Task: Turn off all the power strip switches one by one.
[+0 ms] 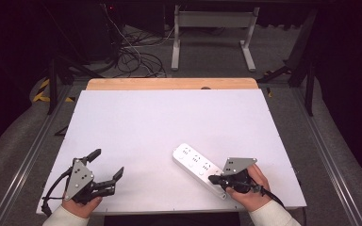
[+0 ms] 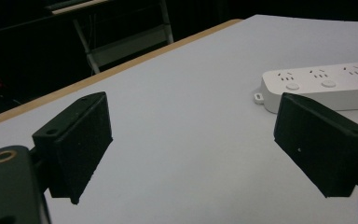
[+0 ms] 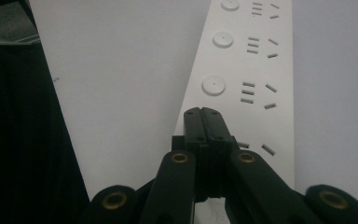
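White power strip [image 1: 199, 165] lying near right on the desk [image 1: 136, 122], right tongs [image 1: 213, 179] pressed together over its near end, left tongs [image 1: 107, 164] spread wide, near left.

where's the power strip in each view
High view: power strip lies diagonally at lower right of the table, its near end at the right claw.
Left gripper view: at the right edge, beyond the right-hand jaw.
Right gripper view: runs up from the shut jaws to the top, right of centre.
Shared landmark: its row of round buttons beside the sockets.
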Motion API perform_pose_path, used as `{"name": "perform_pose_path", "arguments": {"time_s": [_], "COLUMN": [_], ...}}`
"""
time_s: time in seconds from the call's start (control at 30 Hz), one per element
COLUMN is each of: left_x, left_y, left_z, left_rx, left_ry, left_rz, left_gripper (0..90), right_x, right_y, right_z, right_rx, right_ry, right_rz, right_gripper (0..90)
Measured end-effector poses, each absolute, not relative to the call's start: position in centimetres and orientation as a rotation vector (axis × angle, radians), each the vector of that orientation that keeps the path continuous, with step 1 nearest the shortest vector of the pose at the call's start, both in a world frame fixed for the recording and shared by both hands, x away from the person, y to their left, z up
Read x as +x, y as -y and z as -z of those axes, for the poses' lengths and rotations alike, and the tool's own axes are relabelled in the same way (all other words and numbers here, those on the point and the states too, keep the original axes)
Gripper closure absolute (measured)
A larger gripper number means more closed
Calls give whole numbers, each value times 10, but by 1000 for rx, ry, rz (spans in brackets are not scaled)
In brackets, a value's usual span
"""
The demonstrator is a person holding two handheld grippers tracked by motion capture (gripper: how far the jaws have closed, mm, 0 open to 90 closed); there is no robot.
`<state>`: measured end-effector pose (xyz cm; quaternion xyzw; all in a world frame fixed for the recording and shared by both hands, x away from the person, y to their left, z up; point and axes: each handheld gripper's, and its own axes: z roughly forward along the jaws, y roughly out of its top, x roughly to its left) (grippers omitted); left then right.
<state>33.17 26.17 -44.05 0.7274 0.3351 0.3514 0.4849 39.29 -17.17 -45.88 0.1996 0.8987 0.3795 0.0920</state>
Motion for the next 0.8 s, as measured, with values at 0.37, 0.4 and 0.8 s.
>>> {"name": "perform_pose_path", "arguments": {"time_s": [0.37, 0.4, 0.8], "left_x": [332, 331, 331], "left_y": [-261, -261, -262], "left_z": [441, 441, 440], "left_rx": [1771, 1772, 1766], "left_ry": [-818, -817, -816], "left_rz": [-852, -853, -856], "left_gripper": [118, 118, 118], "right_x": [394, 394, 391], "right_y": [170, 170, 171], "right_z": [459, 459, 454], "right_rx": [620, 628, 564], "right_ry": [-2686, -2689, -2602], "right_rz": [-1109, -1109, -1151], "right_gripper": [900, 900, 900]}}
